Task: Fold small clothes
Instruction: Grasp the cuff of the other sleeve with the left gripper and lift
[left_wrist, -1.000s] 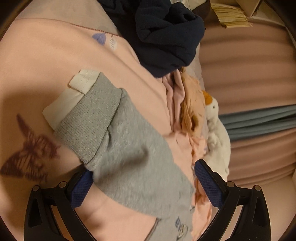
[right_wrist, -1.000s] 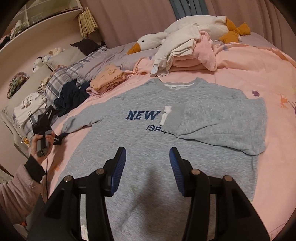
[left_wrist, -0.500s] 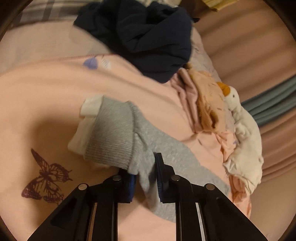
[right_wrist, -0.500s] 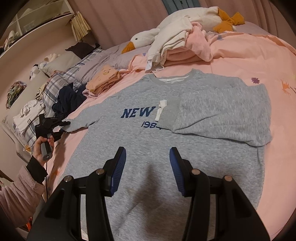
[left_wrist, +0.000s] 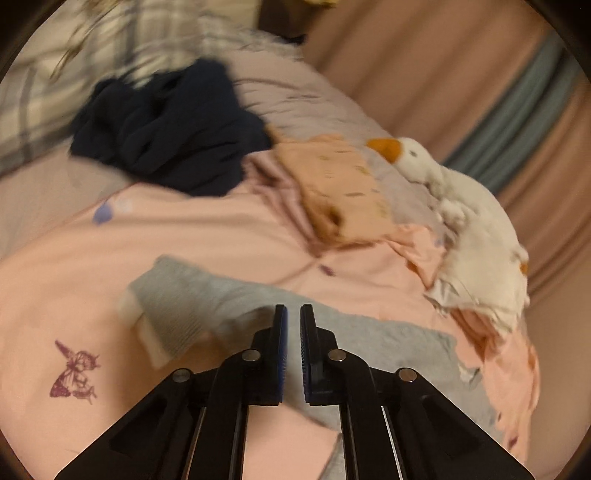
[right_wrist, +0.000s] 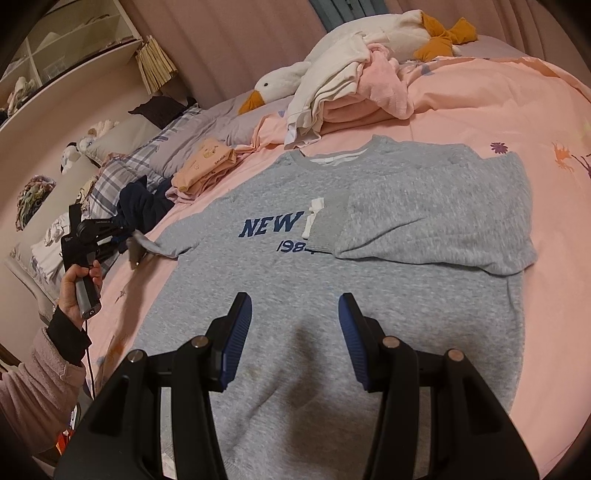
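A grey sweatshirt with blue "NEW" lettering lies flat on the pink bed. Its right sleeve is folded across the chest, its white-edged cuff next to the lettering. My left gripper is shut on the left sleeve just behind the cuff and holds it lifted off the sheet. It also shows in the right wrist view at the shirt's left edge. My right gripper is open and empty, hovering over the shirt's lower front.
A dark navy garment, a folded peach garment and a goose plush under a pile of clothes lie toward the head of the pink bed sheet. Plaid pillows and shelves stand on the left.
My left gripper closed on the left sleeve behind the cuff and lifted it, pulling it outward. My right gripper stayed open over the shirt.
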